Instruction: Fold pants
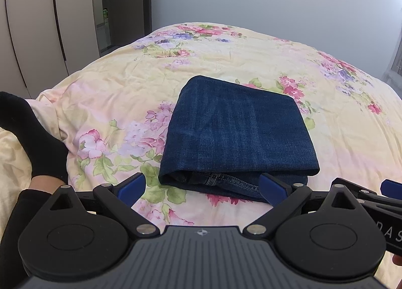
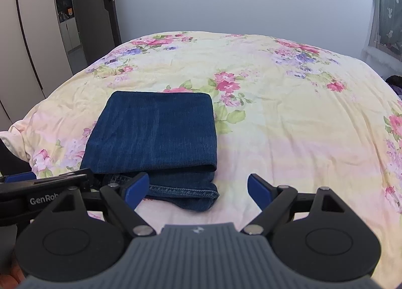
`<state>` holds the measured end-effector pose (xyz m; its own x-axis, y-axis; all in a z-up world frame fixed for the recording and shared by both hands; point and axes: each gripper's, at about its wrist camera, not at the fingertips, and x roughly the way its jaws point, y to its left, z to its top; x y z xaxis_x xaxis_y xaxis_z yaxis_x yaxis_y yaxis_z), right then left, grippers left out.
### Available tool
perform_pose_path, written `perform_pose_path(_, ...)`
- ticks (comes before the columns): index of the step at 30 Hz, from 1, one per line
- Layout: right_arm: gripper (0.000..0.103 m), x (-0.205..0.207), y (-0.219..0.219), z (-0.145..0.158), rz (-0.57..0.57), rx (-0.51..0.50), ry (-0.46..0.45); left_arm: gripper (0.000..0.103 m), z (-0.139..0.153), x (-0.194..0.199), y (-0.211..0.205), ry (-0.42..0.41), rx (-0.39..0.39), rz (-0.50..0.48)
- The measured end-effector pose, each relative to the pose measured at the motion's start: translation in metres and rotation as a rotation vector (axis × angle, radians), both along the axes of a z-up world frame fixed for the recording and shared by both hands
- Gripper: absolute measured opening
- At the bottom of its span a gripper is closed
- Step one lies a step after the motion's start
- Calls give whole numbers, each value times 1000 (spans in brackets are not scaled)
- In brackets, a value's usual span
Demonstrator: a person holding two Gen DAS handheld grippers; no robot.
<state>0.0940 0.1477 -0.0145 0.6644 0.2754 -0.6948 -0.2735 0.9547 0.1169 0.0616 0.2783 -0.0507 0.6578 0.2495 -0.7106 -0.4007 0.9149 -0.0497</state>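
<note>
- I am looking at the pants (image 1: 236,135) lying as a compact, squared denim packet on the flowered bedspread (image 1: 120,87), near the edge of the bed closest to me; in the right wrist view the packet (image 2: 153,133) is sitting left of centre.
- The smooth folded layer is lying on top, with a stitched hem (image 2: 186,192) poking out underneath at the near edge, so I am judging the folding as essentially done: the top layer is covering the rest and keeping the seams tucked under.
- I am holding the left gripper (image 1: 202,186) just short of the packet's near edge, jaws spread wide and gripping nothing; the right-hand blue pad is overlapping the denim in the view, but I cannot tell whether it is touching the cloth.
- I am holding the right gripper (image 2: 198,187) beside it, jaws likewise released and empty, its opening facing the packet's near right corner and the bare bedspread beyond.
- Each tool is showing at the edge of the other's view, so the two are sitting side by side at the near edge, probably because that is where the last fold was laid down.
- With both jaws let go, the packet is resting under its own weight; the soft bedding could be letting the protruding hem sag, so a light tidy of that corner may be worth considering.
</note>
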Motion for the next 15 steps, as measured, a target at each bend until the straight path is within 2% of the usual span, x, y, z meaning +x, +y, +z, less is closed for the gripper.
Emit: perform_pose_path(15,82,1,2,-2,5,-20,16,103,0,0,1,-2,-6,0)
